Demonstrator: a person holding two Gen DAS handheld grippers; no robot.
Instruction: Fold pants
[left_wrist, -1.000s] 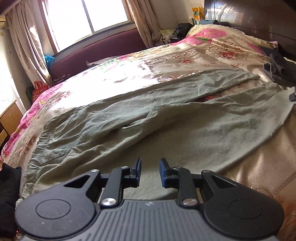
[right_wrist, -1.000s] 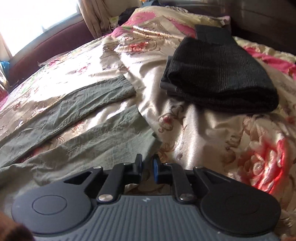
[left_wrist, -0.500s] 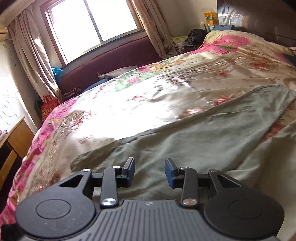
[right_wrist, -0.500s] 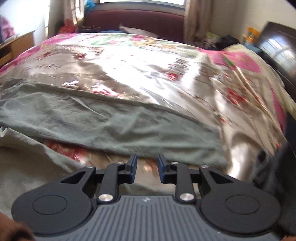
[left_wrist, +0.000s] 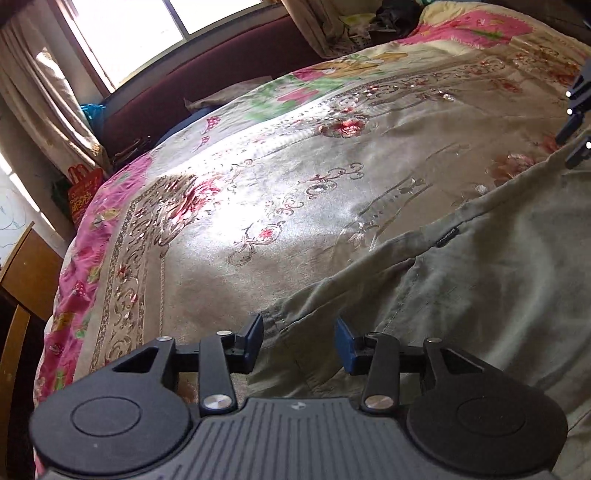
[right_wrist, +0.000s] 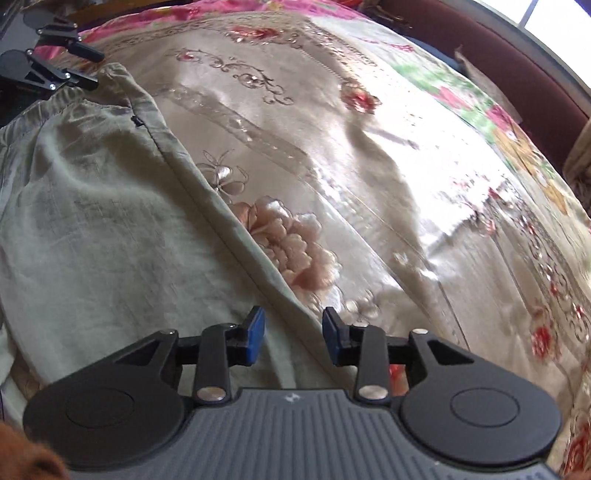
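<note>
Grey-green pants (left_wrist: 480, 280) lie spread flat on the floral bedspread (left_wrist: 295, 177). My left gripper (left_wrist: 299, 341) is open, low over the waistband corner of the pants, which lies between its jaws. My right gripper (right_wrist: 293, 334) is open, low over the far side seam of the pants (right_wrist: 110, 229); the edge runs between its jaws. The left gripper also shows in the right wrist view (right_wrist: 79, 64) at the waistband, and the right gripper shows at the edge of the left wrist view (left_wrist: 576, 122).
A dark red upholstered bench (left_wrist: 221, 74) runs along the far side of the bed under a window (left_wrist: 155, 29). A wooden desk (left_wrist: 26, 273) and a red bag (left_wrist: 81, 192) stand left of the bed.
Both grippers have swung toward the far edge of the pants and dropped lower. Both jaws have opened wider. The folded black garment has left the right wrist view.
</note>
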